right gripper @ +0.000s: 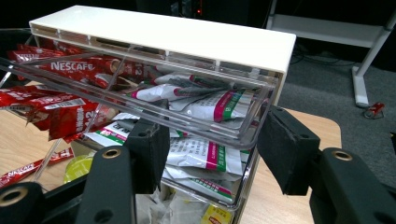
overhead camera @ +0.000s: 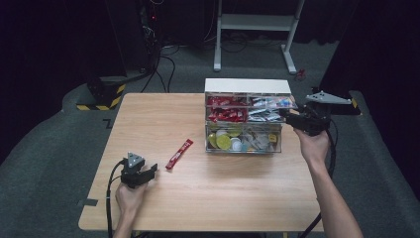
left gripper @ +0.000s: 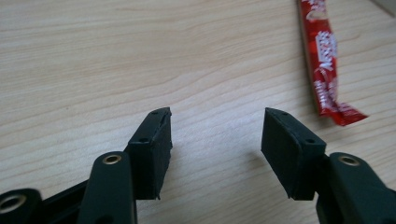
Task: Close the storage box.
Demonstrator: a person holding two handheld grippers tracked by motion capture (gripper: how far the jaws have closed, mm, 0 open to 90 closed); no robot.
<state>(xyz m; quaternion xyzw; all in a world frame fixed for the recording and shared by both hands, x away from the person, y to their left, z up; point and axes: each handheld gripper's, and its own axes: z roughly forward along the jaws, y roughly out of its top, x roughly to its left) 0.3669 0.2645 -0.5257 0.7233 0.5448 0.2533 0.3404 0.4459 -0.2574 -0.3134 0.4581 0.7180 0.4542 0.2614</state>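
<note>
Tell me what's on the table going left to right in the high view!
Left tongs → red Nescafe stick packet → clear drawer organizer full of sachets and capsules → right tongs, up against the organizer's right side.

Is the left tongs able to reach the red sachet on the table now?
Probably yes. The left tongs are open and low over the table, and the red sachet lies just ahead, off to one side, with bare wood between them.
</note>
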